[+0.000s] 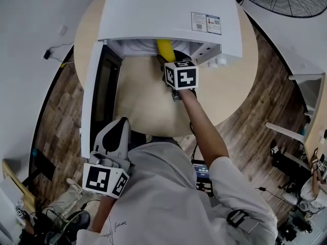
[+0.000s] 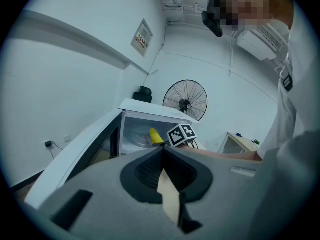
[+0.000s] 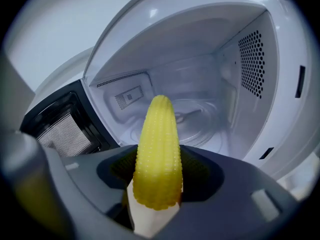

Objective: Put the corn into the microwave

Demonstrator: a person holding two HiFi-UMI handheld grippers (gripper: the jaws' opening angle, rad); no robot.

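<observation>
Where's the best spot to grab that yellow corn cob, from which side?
Grip the yellow corn cob at its thick base, from behind, across its rounded sides, as the right claw does. It tapers, so the wide end probably holds best and the tip leads into the white microwave.

Cavity: white microwave (image 1: 163, 9) chamber open, glass turntable (image 3: 202, 121) bare | Left: open black-windowed door (image 1: 104, 80) walls that side | Mouth: right hand-held gripper (image 1: 166, 63) with yellow corn cob (image 3: 157, 154) fills centre | Front: round wooden desk (image 1: 148, 106) bare before it
</observation>
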